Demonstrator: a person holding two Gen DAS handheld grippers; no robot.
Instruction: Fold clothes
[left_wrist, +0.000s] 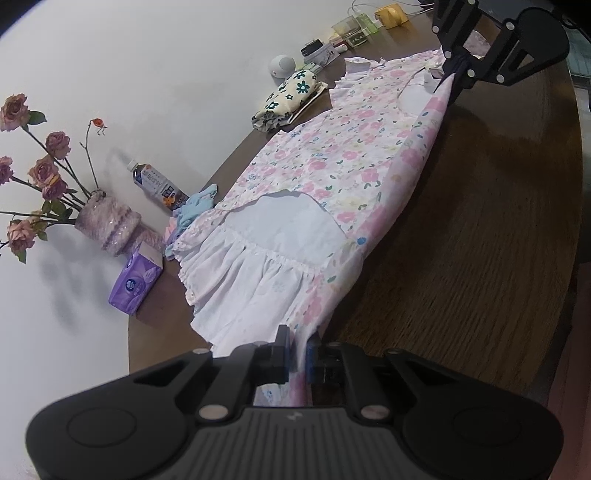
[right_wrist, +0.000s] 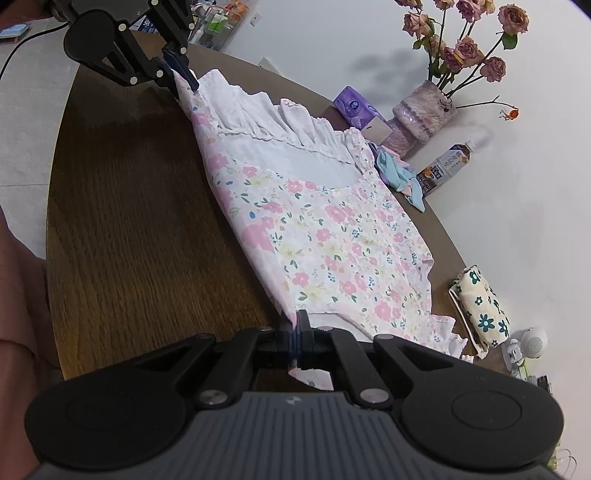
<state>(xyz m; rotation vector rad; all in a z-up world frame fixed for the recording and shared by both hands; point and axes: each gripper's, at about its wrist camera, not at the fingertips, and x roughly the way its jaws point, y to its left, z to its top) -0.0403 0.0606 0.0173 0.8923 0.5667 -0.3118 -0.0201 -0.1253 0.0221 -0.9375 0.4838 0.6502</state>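
Note:
A pink floral dress (left_wrist: 332, 162) with a white ruffled hem lies along the brown wooden table (left_wrist: 480, 258), its near long edge lifted and folded over. My left gripper (left_wrist: 298, 347) is shut on the hem end of that edge. My right gripper (right_wrist: 295, 328) is shut on the neckline end of the dress (right_wrist: 332, 251). Each gripper shows in the other's view: the right one (left_wrist: 448, 79) at the far end, the left one (right_wrist: 183, 79) at the far end. The fabric hangs taut between them.
Along the wall side stand a vase of pink roses (left_wrist: 107, 225), a purple tissue pack (left_wrist: 136, 280), a drink bottle (left_wrist: 159, 184), a crumpled blue cloth (left_wrist: 195, 210), a folded cream flowered cloth (left_wrist: 288, 99) and a small white speaker (left_wrist: 282, 66). Bare table (right_wrist: 129, 221) lies on the near side.

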